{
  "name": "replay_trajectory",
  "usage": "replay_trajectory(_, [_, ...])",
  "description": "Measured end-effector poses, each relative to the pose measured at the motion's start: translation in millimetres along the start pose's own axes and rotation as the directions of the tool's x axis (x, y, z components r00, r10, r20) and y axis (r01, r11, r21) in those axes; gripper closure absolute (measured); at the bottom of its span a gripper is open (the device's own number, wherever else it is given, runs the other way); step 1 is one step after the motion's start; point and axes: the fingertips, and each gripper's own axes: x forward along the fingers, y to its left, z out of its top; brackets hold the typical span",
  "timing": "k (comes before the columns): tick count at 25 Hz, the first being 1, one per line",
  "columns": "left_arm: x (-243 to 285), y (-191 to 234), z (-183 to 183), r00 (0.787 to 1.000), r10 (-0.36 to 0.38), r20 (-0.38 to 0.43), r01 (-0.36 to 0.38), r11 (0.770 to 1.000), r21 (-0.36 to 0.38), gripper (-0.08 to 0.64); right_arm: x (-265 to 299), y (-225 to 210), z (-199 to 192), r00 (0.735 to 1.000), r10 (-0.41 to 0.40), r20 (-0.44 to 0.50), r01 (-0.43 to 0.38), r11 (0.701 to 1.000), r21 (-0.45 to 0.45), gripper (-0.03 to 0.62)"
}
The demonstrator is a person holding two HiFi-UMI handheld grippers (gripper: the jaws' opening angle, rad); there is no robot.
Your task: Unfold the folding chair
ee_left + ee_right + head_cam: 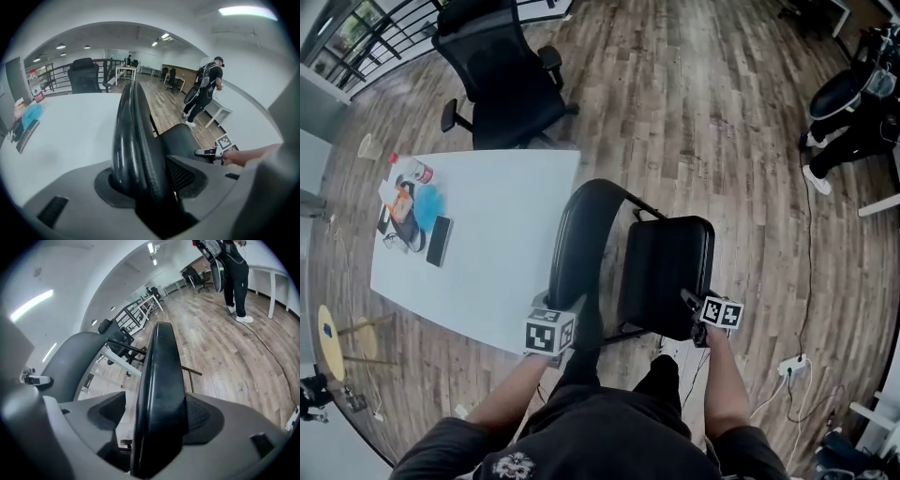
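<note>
Head view: the black folding chair (609, 281) stands just right of the white table (502, 253), near the person. Its seat (666, 272) is tipped upright, to the right of the curved backrest (581, 234). The left gripper (565, 323) is at the backrest's near end and the right gripper (692, 302) at the seat's near edge.

Left gripper view: both jaws are clamped on the backrest's rim.

Right gripper view: the jaws stand wide around the seat's edge, with floor showing between the left jaw and the seat.
</note>
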Motion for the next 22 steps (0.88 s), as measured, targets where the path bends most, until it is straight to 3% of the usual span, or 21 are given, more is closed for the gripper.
replay_trajectory(3, [23, -15, -15, 0.998, 0.005, -0.066, -0.009, 0.999, -0.053, 0.373, -7, -50, -3, 0.996, 0.07, -0.057, -0.071, 0.997, -0.01, 0.242])
replay_trajectory(7, [45, -25, -19, 0.993, 0.071, -0.093, -0.078, 0.994, -0.079, 0.348, -10, -103, -7, 0.983, 0.139, -0.124, -0.143, 0.989, -0.024, 0.242])
replay_trajectory(9, [59, -31, -24, 0.991, 0.093, -0.099, -0.101, 0.992, -0.079, 0.31, -8, -131, -11, 0.981, 0.146, -0.127, -0.149, 0.989, -0.013, 0.242])
replay_trajectory(14, [89, -53, -27, 0.99, 0.105, -0.096, -0.112, 0.991, -0.079, 0.304, -1, -204, -18, 0.981, 0.15, -0.125, -0.145, 0.988, 0.049, 0.242])
replay_trajectory(22, [133, -77, -40, 0.992, 0.068, -0.109, -0.083, 0.988, -0.13, 0.304, 20, -288, -26, 0.972, 0.202, -0.118, -0.189, 0.975, 0.113, 0.242])
